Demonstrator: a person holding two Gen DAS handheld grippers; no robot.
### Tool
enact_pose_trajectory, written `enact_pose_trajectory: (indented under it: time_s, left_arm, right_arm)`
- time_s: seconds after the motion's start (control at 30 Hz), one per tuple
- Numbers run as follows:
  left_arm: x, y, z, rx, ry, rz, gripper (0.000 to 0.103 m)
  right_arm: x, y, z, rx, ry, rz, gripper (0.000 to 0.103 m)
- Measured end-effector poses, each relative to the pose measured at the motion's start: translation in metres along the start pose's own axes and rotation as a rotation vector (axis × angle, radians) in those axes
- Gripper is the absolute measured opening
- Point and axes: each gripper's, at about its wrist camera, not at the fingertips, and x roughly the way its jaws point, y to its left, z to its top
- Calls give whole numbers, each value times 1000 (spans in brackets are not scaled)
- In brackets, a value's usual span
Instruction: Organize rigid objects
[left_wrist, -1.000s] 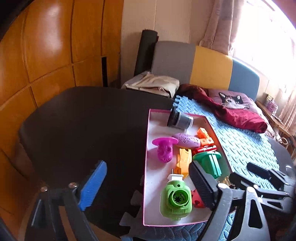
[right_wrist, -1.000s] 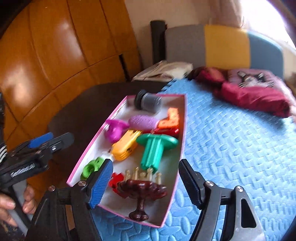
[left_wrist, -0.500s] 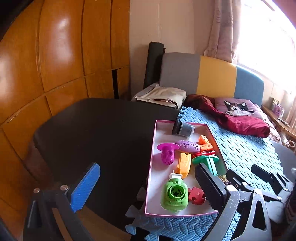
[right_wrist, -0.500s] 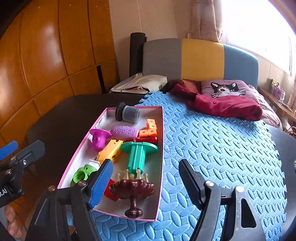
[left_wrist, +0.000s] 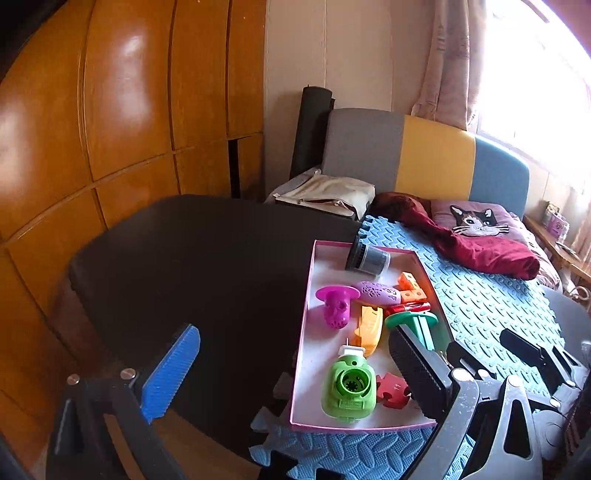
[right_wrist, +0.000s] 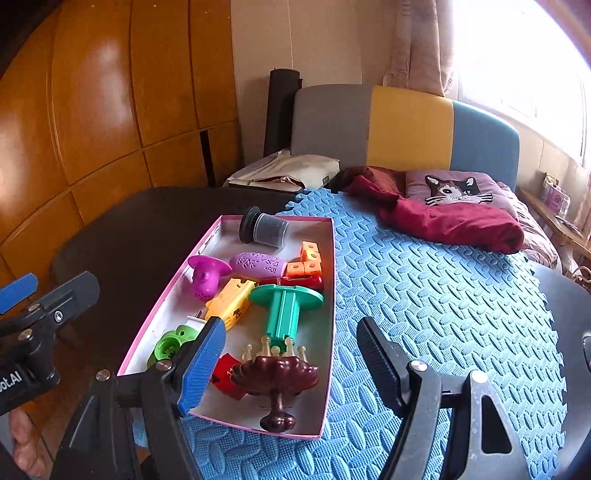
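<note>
Blue-padded left tongs (left_wrist: 291, 363) gape, tilted downward.

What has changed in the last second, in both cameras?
Both tongs drew back from the pink box, so more of the room shows. The left tongs have just been opening, with nothing between them. Nothing was taken or let go. The right tongs stayed open and empty, and the toys stayed in the box.

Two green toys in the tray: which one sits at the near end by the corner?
The lime-green rounded toy with the white cap and a round toothed opening. The other green piece, the teal flanged spool, lies further up the pink-rimmed tray, beside the yellow piece.
</note>
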Motion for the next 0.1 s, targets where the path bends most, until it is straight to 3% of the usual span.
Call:
enact_pose_trajectory:
  time_s: [0.1]
  left_arm:
    - [2,0,0,0,9,-3,103]
  right_arm:
    - [0,-1,0,7,-2,5,75]
